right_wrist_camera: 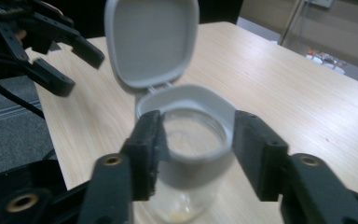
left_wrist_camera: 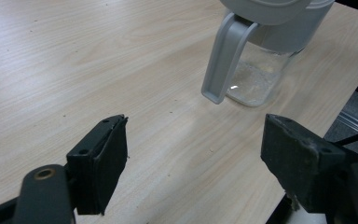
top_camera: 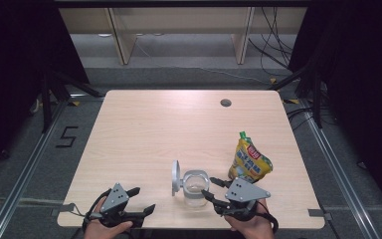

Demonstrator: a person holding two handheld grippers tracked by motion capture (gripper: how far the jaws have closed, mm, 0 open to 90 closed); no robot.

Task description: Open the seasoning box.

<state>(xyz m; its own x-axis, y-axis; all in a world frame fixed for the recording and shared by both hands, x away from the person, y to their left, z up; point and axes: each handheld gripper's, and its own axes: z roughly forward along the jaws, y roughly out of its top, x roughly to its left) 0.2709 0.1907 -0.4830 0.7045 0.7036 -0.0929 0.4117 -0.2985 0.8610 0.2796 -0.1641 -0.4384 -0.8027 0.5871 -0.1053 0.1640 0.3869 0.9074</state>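
The table (top_camera: pixel 179 129) is lit evenly from above in the high view, and its pale wood is rendered bright while the surroundings at both sides are lost in near-black. Only short, soft shadows are cast beside the jar (top_camera: pixel 195 188) and the yellow pouch (top_camera: pixel 250 162). The high view is somewhat soft and grainy. In the left gripper view a small glint is seen on the glass (left_wrist_camera: pixel 261 79). In the right gripper view the jar's rim (right_wrist_camera: pixel 186 126) and the background are blurred.

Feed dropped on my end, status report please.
Left gripper open, empty. Right gripper open around jar, lid flipped up. Yellow pouch beside it, nothing blocking.
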